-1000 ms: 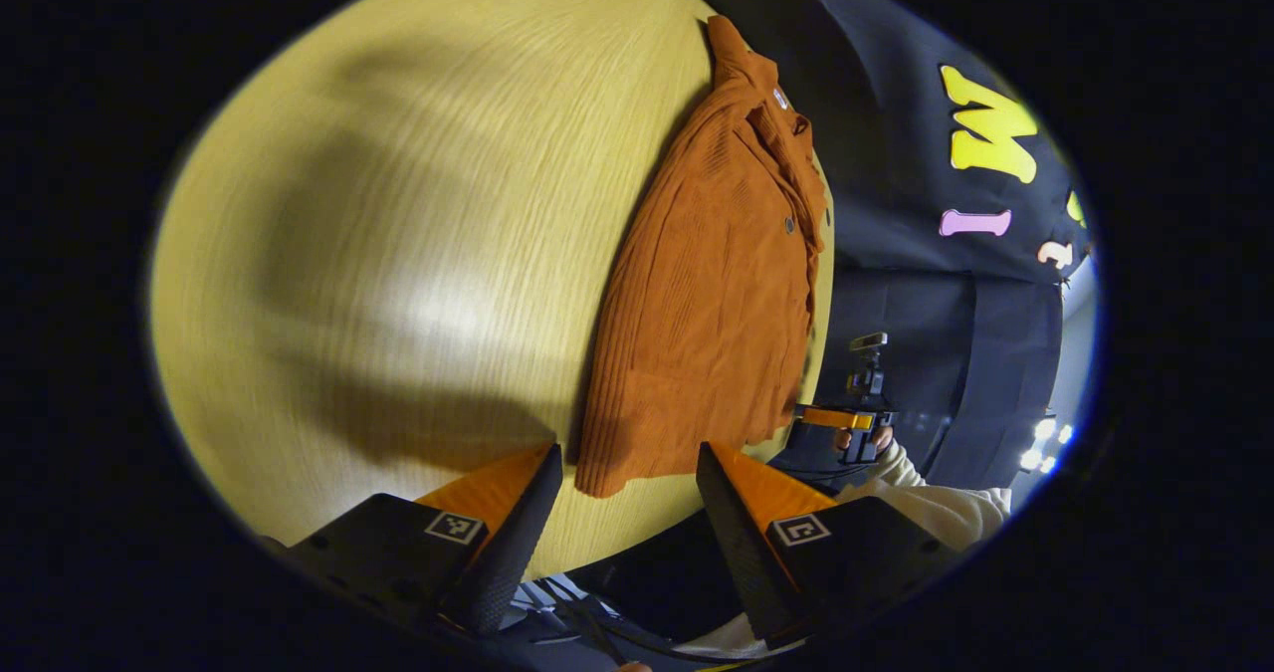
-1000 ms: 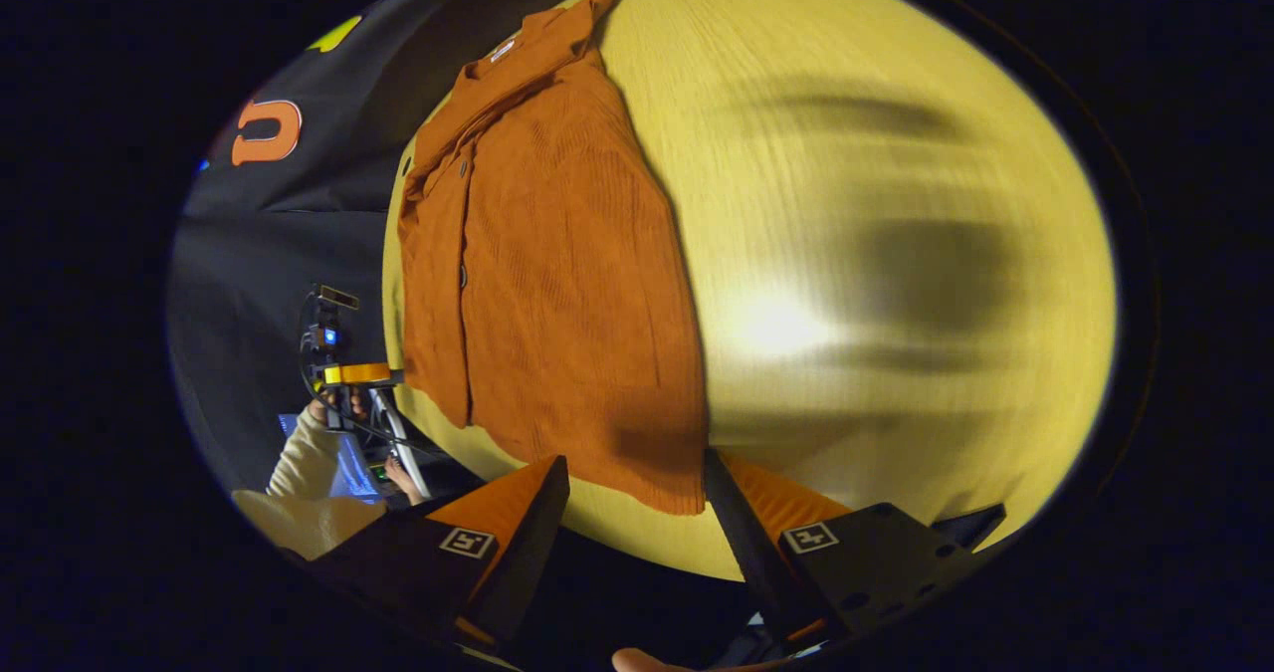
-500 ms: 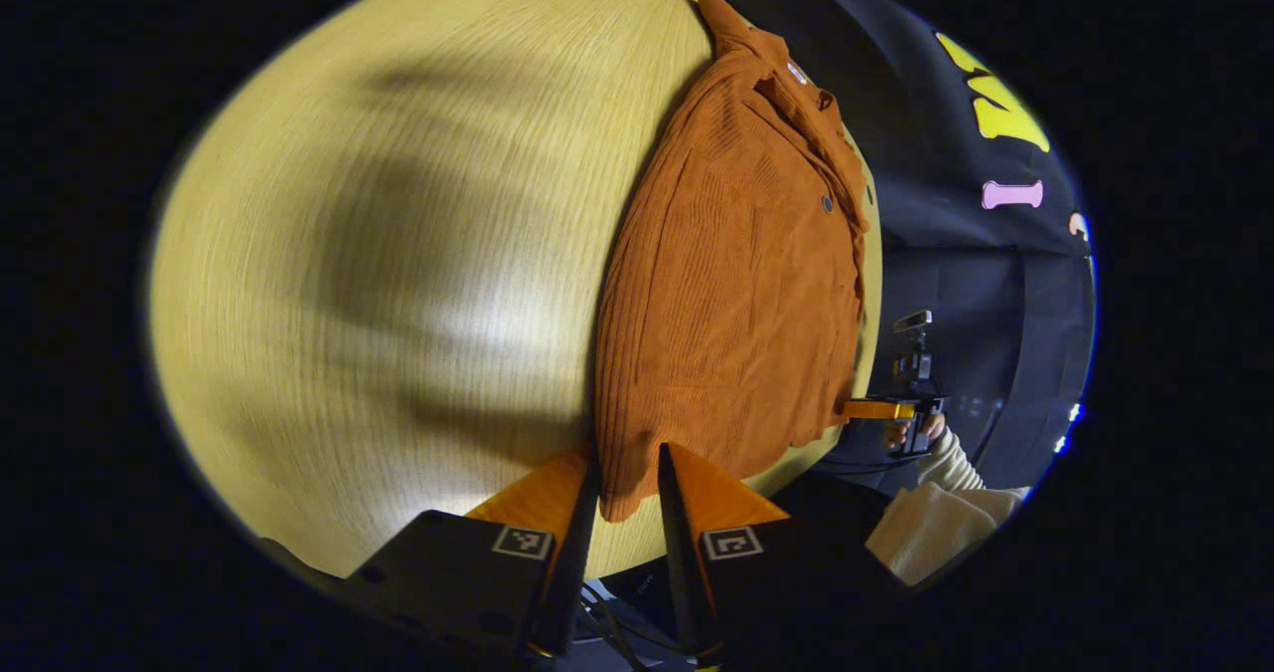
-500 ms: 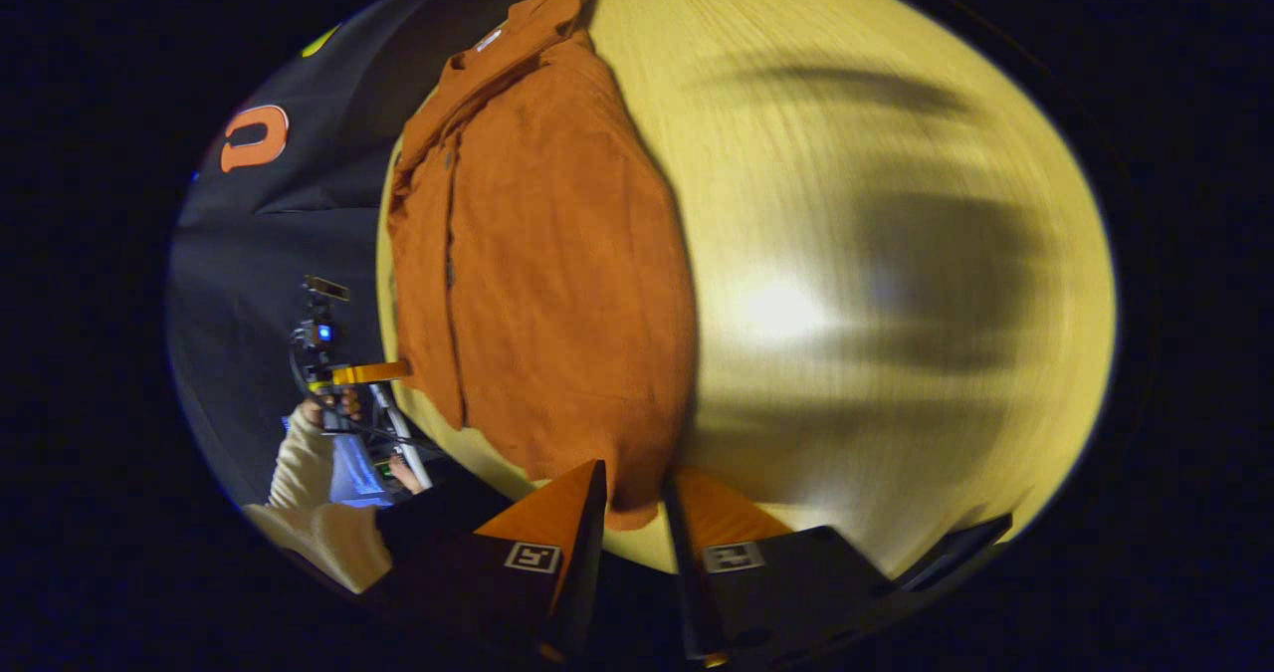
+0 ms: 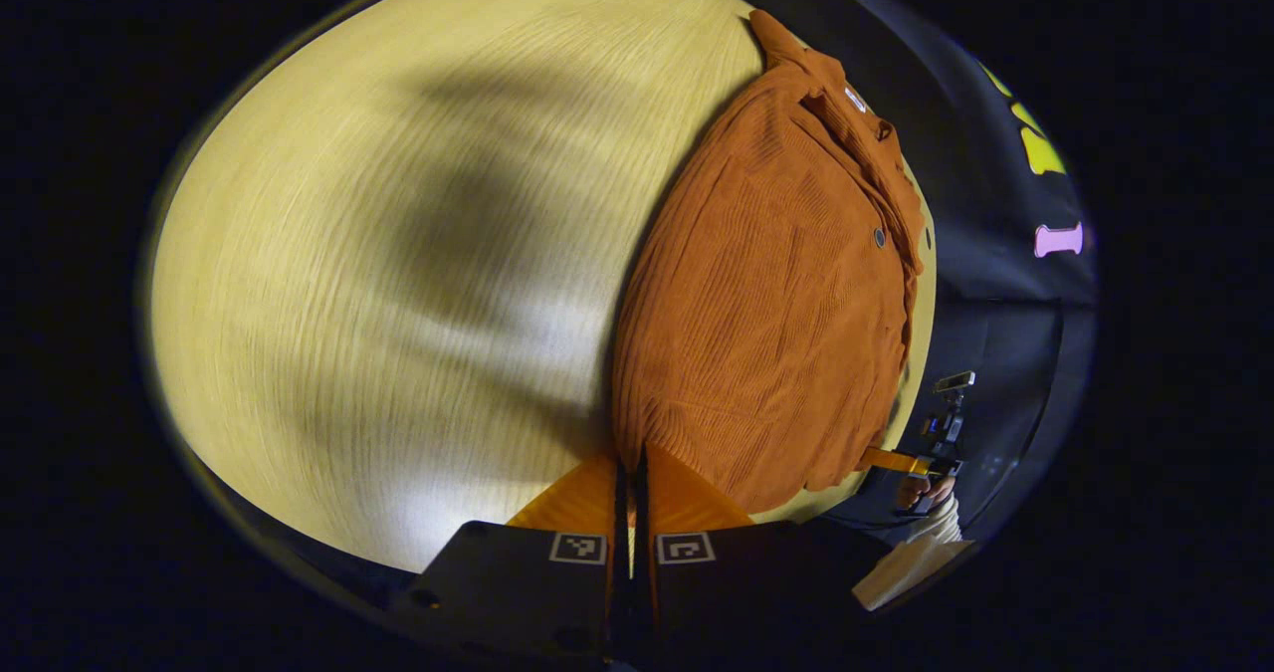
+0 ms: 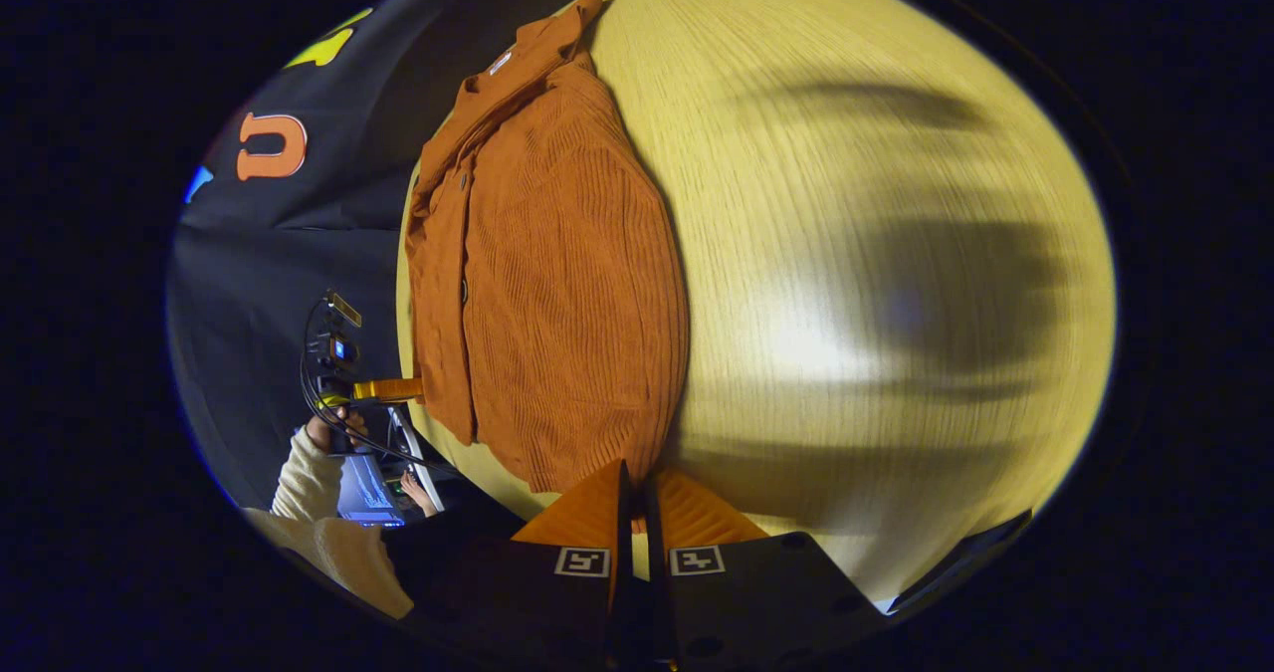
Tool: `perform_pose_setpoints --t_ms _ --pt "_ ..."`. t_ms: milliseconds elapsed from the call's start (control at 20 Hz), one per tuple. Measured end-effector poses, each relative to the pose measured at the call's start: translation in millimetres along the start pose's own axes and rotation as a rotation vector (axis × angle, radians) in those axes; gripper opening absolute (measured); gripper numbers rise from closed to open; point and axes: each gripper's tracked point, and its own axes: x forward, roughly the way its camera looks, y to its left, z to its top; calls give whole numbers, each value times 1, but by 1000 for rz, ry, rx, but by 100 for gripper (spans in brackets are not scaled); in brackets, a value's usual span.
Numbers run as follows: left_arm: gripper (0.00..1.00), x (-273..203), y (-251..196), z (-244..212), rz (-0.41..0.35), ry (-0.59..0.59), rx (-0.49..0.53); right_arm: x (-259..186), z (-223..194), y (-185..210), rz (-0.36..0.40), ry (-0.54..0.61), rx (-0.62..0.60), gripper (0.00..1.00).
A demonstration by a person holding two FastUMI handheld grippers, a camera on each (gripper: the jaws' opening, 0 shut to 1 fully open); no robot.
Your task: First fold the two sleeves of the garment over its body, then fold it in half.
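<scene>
2 pairs of tongs work the rust garment (image 5: 766, 284), which lies along the far edge of the desk (image 5: 398, 284). In the left gripper view, the left tongs (image 5: 629, 465) are pinched nearly shut at its hem corner, probably gripping it to fold; the cloth between the fingers is hidden. In the right gripper view, the right tongs (image 6: 637, 483) pinch the other hem corner likewise. Sleeves are hard to make out.

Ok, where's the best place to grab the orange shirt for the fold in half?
Probably the two hem corners at the near table edge, coming in low from that edge. The orange shirt lies flat, collar far, and each gripper is closed there.
</scene>
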Motion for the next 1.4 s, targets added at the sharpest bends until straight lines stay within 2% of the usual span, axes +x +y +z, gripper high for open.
perform_pose_setpoints --t_ms 100,150,300,350,450,500,700,900,1150,1200,1350,1400 --pt "3 -16 -11 7 -18 -12 10 -1 3 1 -15 -17 -18 7" --pt "3 -28 -20 12 -33 -18 8 -6 6 7 5 -31 -19 7" --pt "4 -79 -52 36 -69 -51 46 -38 12 56 132 -60 -10 7" --pt "3 -99 -67 47 -92 -68 72 -47 17 68 145 -72 -29 7" --pt "3 -115 -78 14 -136 -110 156 -62 35 92 177 -106 -54 7" --pt "3 -130 -108 48 -147 -130 202 -75 43 108 203 -122 -61 7" --pt "3 -183 -143 88 -173 -210 367 -111 89 160 273 -202 -102 7" --pt "3 -203 -179 150 -194 -274 422 -140 142 199 262 -257 -172 7" --pt "3 -210 -225 258 -264 -409 426 -152 233 237 199 -354 -234 7" --pt "3 -210 -230 279 -282 -434 405 -153 253 244 192 -375 -229 7" --pt "3 -182 -235 341 -296 -478 254 -142 317 256 182 -426 -217 7" --pt "3 -169 -237 357 -295 -485 254 -132 339 255 173 -437 -210 7"
